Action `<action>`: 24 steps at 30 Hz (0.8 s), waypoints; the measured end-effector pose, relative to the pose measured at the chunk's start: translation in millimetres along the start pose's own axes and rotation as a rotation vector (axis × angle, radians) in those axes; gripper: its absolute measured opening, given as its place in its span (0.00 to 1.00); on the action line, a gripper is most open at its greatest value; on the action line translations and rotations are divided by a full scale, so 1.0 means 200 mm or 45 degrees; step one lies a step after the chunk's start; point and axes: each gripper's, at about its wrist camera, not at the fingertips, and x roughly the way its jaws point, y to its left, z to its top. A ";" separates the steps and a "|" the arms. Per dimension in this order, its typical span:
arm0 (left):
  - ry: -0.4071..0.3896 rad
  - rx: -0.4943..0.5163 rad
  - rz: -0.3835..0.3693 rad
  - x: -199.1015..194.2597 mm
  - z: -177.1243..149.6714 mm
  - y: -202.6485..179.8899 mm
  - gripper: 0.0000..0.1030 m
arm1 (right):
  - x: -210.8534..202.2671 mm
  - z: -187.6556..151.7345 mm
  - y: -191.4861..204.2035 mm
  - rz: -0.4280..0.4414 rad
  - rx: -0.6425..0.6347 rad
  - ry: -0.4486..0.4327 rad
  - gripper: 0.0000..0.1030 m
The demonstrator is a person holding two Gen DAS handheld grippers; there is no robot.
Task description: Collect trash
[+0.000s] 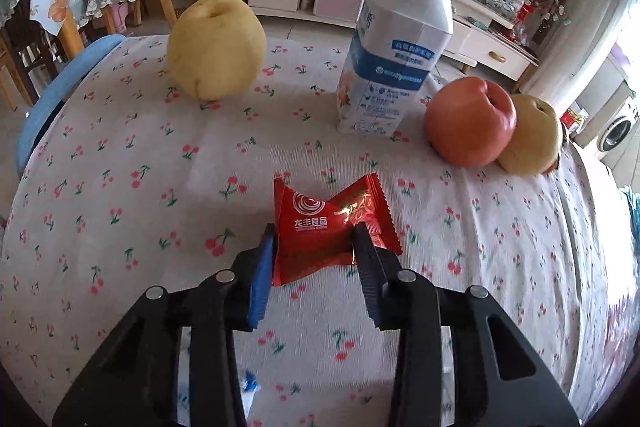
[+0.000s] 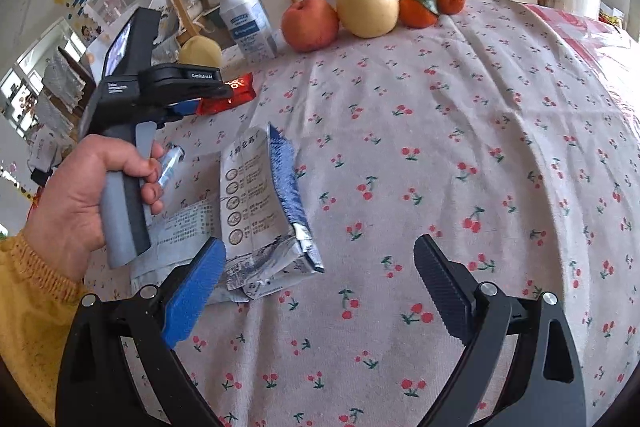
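Over on the left, the left gripper (image 1: 314,241) has its jaws closed against both sides of the red candy wrapper (image 1: 326,227), which lies on the table (image 1: 120,187); lifting it clear looks next. The right gripper (image 2: 320,283) hangs wide open, empty, beside a crumpled silver pouch (image 2: 264,203). I count two pears, one apple, two tangerines, one bottle (image 1: 394,47).

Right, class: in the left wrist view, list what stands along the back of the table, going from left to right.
Yellow pear → white carton with a screw cap → red apple → second yellow pear, touching the apple and partly behind it.
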 end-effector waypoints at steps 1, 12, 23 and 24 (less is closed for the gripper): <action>0.001 0.012 -0.002 -0.01 -0.03 0.00 0.38 | 0.01 0.00 0.01 0.007 -0.012 0.009 0.91; 0.083 0.265 -0.096 -0.20 -0.30 -0.04 0.38 | 0.03 0.00 0.02 -0.003 -0.042 0.023 0.91; 0.117 0.587 -0.166 -0.45 -0.58 -0.12 0.51 | 0.04 0.01 -0.02 -0.033 -0.023 0.025 0.91; 0.092 0.605 -0.161 -0.48 -0.59 -0.11 0.64 | 0.04 0.00 -0.02 -0.033 -0.026 0.027 0.91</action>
